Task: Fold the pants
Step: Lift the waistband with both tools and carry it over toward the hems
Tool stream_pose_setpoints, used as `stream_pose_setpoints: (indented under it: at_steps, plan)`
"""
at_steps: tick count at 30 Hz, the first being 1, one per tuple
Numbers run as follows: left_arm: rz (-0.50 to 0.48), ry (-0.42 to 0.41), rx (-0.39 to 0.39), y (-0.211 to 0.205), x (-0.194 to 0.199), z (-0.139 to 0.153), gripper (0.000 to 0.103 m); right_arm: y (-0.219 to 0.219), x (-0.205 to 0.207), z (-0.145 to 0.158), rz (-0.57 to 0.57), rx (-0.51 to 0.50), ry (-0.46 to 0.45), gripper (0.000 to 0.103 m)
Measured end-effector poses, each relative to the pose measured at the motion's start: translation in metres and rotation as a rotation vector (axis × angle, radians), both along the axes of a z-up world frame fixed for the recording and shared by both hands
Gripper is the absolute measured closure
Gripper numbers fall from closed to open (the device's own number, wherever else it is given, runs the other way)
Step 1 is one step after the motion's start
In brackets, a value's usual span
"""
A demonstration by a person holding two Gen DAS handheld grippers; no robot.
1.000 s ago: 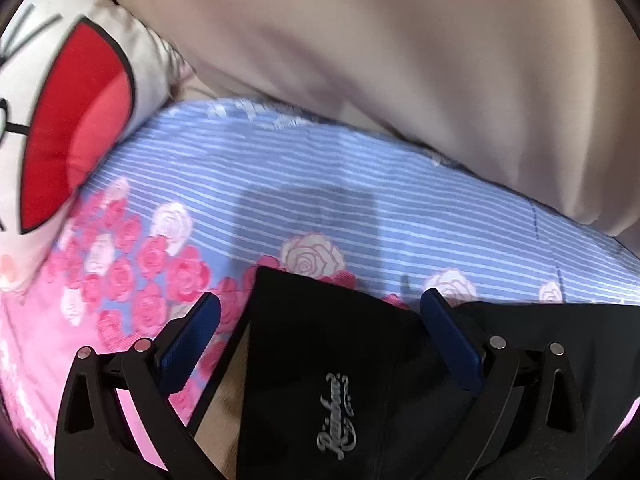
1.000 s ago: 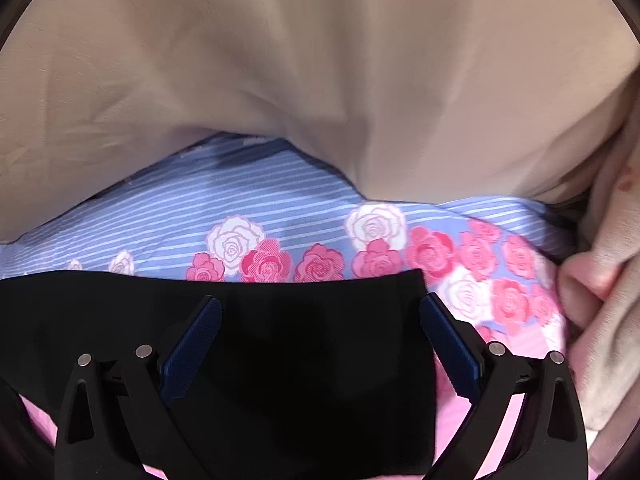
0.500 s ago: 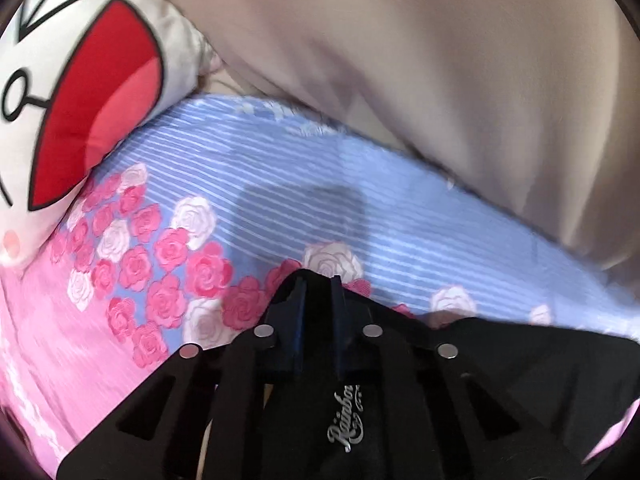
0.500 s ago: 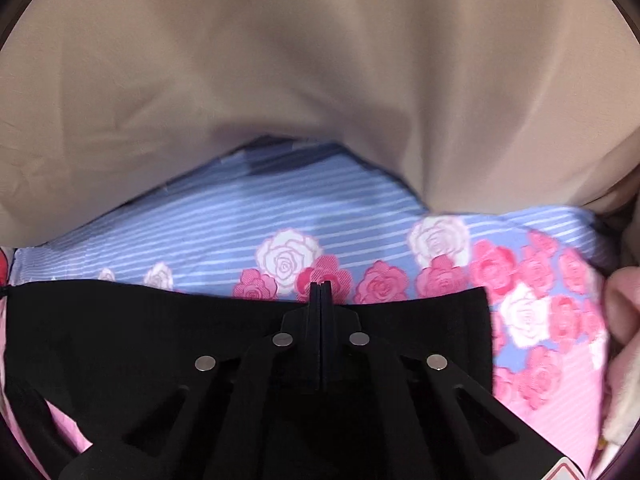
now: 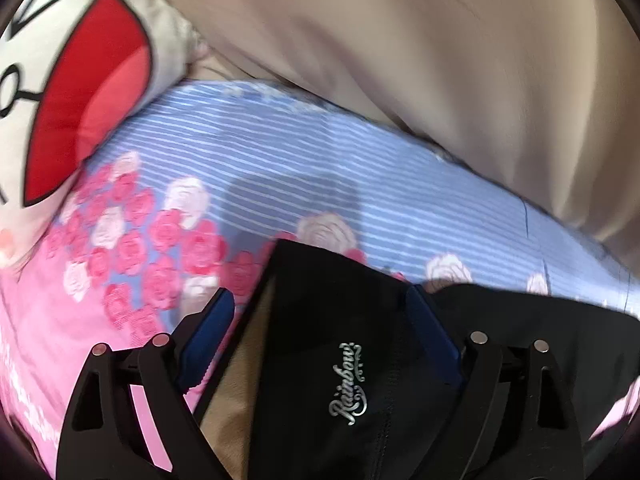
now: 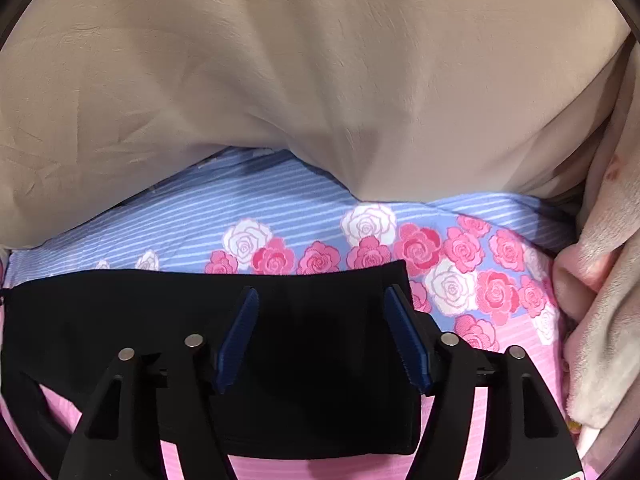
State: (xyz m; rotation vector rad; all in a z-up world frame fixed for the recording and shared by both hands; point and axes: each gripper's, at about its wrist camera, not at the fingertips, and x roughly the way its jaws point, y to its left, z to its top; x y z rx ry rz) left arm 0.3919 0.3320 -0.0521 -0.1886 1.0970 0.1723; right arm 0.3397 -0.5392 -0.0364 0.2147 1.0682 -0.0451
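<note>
Pants [image 6: 200,320] lie crosswise beneath both spread tongs, left tongs [image 5: 320,308] and right tongs [image 6: 322,300], one over each end.

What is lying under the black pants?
The black pants lie on a rose-patterned sheet, pink and blue-striped around them. What is beneath their middle is covered.

A bedsheet [image 5: 280,168] covers the bed, blue with thin white stripes, pink and white roses, and a plain pink area nearer the camera. A beige blanket [image 6: 320,80] is heaped along its far side. A white cushion [image 5: 72,80] with a big red shape lies at the left.
</note>
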Motion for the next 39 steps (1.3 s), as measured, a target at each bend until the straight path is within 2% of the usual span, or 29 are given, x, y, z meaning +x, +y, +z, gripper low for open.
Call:
stream_pose_setpoints:
  at_steps: [2,5,6,7,8,11,15,17,18,19,22,23,24,25,26,27,28,31,32,37,39]
  plan:
    - [-0.031,0.019,0.001,-0.006,0.006,-0.008,0.035,0.004,-0.005,-0.004,0.002,-0.001,0.024,0.038]
    - [-0.026,0.021,0.025,-0.012,0.01,-0.012,0.039,0.007,0.003,-0.017,0.008,0.0,0.053,0.038]
    - [-0.035,0.018,0.027,-0.015,0.01,-0.011,0.049,0.011,0.006,-0.019,0.012,-0.01,0.055,0.043]
    - [-0.042,0.015,0.014,-0.017,0.01,-0.009,0.066,0.014,0.008,-0.022,0.019,-0.017,0.047,0.078]
    - [-0.052,0.017,-0.012,-0.019,0.01,-0.008,0.081,0.018,0.011,-0.027,0.031,-0.014,0.053,0.101]
    - [-0.039,0.009,0.061,-0.025,0.008,0.003,0.081,0.019,0.009,-0.026,0.02,0.001,0.033,0.1]
    - [-0.021,-0.021,0.041,-0.02,0.0,0.018,0.081,0.015,0.004,-0.007,0.003,-0.011,-0.037,0.098]
    - [-0.023,-0.017,0.038,-0.02,-0.002,0.02,0.081,0.008,0.006,-0.005,-0.05,-0.051,-0.032,0.073]
    - [-0.019,-0.008,0.041,-0.021,-0.001,0.018,0.081,0.004,0.009,-0.008,-0.06,-0.037,-0.014,0.054]
    - [-0.019,-0.004,0.043,-0.021,-0.001,0.017,0.081,0.003,0.012,-0.013,-0.067,-0.032,-0.002,0.052]
    - [-0.014,0.015,0.044,-0.018,-0.003,0.007,0.079,0.015,0.019,-0.03,-0.053,-0.047,0.054,0.052]
    - [-0.005,0.024,0.054,-0.017,-0.001,0.003,0.075,0.012,0.017,-0.036,-0.053,-0.055,0.069,0.052]
    - [0.012,0.032,0.068,-0.013,0.004,-0.003,0.068,0.016,0.02,-0.045,-0.045,-0.053,0.081,0.059]
    - [0.033,0.041,0.072,-0.01,0.006,-0.007,0.059,0.021,0.022,-0.051,-0.04,-0.047,0.075,0.07]
    - [0.048,0.04,0.058,-0.007,0.009,-0.012,0.059,0.026,0.023,-0.053,-0.038,-0.035,0.054,0.079]
    - [0.058,0.022,0.053,-0.005,0.01,-0.012,0.063,0.027,0.024,-0.054,-0.039,-0.015,0.043,0.09]
    - [0.059,0.016,0.051,-0.005,0.011,-0.011,0.082,0.03,0.024,-0.052,-0.041,0.007,0.025,0.091]
    - [0.05,-0.009,0.033,-0.006,0.007,0.0,0.086,0.041,0.024,-0.037,-0.032,-0.009,-0.031,0.093]
    - [0.04,-0.035,0.034,-0.007,0.001,0.008,0.095,0.046,0.023,-0.028,-0.029,-0.011,-0.057,0.093]
    - [0.015,-0.197,-0.048,0.0,-0.049,0.069,0.095,0.061,0.003,0.019,-0.019,0.017,-0.209,0.093]
    - [-0.008,-0.258,-0.078,0.002,-0.081,0.095,0.095,0.066,-0.015,0.04,0.002,0.02,-0.264,0.094]
